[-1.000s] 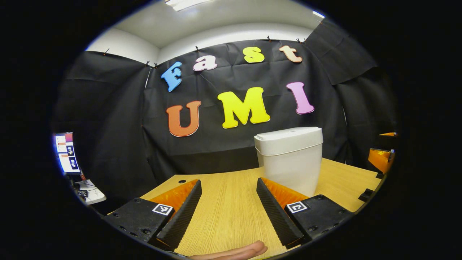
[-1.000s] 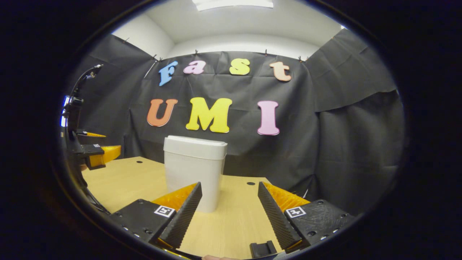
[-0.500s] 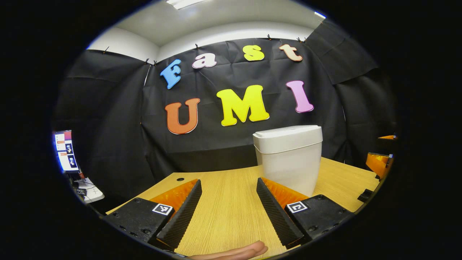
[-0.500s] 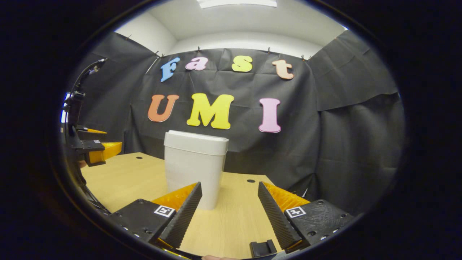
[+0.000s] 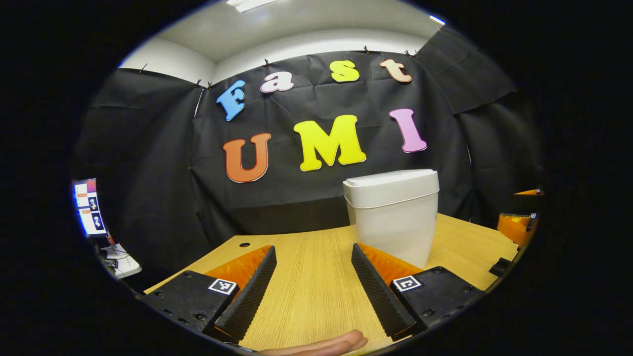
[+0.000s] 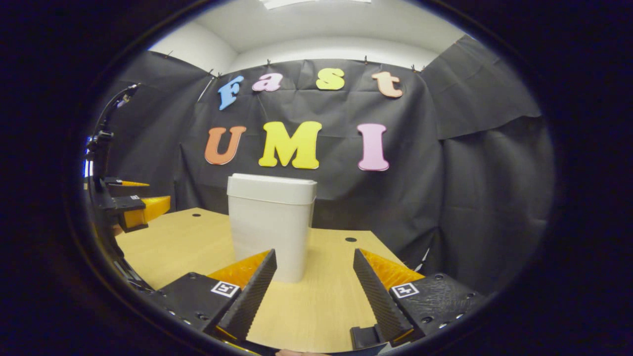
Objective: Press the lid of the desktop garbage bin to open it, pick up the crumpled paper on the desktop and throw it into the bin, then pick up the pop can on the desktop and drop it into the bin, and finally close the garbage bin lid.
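- White plastic bin (image 5: 392, 215) stands upright toward the back edge of the wooden worktop (image 5: 311, 287), its lid (image 5: 390, 178) shut and flat.
- Left gripper (image 5: 313, 284) has its jaws spread wide and empty, well short of the bin; right gripper (image 6: 314, 287) likewise parted and holding nothing.
- Step in hand, as judged: pressing the lid open. Advise coming down on the lid's top with one fingertip, squarely, so the light bin neither tips nor slides.
- Against the earlier frames, the right gripper view shows the bin higher and slightly nearer; the left gripper view has barely shifted.
- Paper and can: position cannot be told.
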Available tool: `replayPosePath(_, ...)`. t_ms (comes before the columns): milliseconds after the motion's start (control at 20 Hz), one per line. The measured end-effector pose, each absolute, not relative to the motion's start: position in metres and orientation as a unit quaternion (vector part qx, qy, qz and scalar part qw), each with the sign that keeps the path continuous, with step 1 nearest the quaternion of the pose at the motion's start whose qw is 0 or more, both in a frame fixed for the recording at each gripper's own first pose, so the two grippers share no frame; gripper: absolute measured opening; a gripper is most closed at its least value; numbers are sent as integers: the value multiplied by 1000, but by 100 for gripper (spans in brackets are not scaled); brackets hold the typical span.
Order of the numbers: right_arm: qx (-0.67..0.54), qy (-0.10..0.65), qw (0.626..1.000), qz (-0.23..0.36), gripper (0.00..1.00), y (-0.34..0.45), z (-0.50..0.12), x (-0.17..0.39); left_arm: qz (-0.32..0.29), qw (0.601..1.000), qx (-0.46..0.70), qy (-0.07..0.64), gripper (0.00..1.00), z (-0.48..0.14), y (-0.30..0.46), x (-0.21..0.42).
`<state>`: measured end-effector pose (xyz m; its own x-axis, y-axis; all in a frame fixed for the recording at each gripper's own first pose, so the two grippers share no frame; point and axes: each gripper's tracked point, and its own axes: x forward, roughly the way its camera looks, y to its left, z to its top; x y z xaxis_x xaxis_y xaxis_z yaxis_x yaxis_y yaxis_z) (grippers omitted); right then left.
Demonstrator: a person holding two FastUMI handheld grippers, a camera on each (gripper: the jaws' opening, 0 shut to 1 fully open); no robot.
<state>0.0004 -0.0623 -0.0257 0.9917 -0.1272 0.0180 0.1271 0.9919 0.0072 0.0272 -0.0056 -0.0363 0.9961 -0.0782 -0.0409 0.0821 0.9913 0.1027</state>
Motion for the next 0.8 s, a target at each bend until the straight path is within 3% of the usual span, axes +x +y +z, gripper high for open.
replayPosePath(800, 8, 5, 998, -60, 98, -60, -36, 5, -40, 998, 37, 8, 98, -30, -2, 28)
